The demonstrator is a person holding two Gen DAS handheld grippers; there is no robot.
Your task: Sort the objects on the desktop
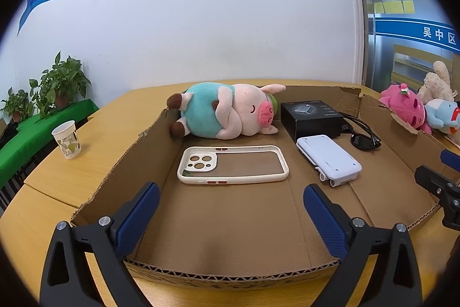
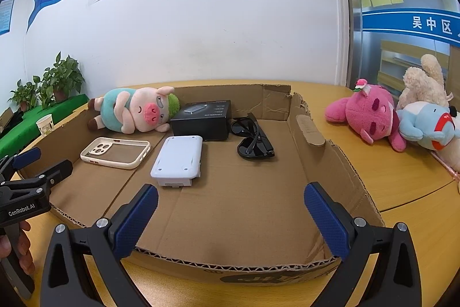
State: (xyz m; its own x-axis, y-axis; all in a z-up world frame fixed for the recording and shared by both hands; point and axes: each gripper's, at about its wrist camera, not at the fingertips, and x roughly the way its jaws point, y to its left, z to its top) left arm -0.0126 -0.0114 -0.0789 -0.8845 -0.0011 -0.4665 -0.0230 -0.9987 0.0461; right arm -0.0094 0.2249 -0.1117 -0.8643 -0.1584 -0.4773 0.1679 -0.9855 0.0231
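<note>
Both the left tongs and right tongs hang wide open, holding nothing, over the near edge of the cardboard tray. Inside it, toy pig at 11 o'clock, phone case in front, sunglasses at 1 o'clock.

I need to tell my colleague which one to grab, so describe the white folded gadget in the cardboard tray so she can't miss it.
Start at the shallow cardboard tray on the wooden table. Near its middle, just in front of the black box, lies the white gadget, between the cream phone case and the black sunglasses. It is the only solid white slab, closed and flat.
</note>
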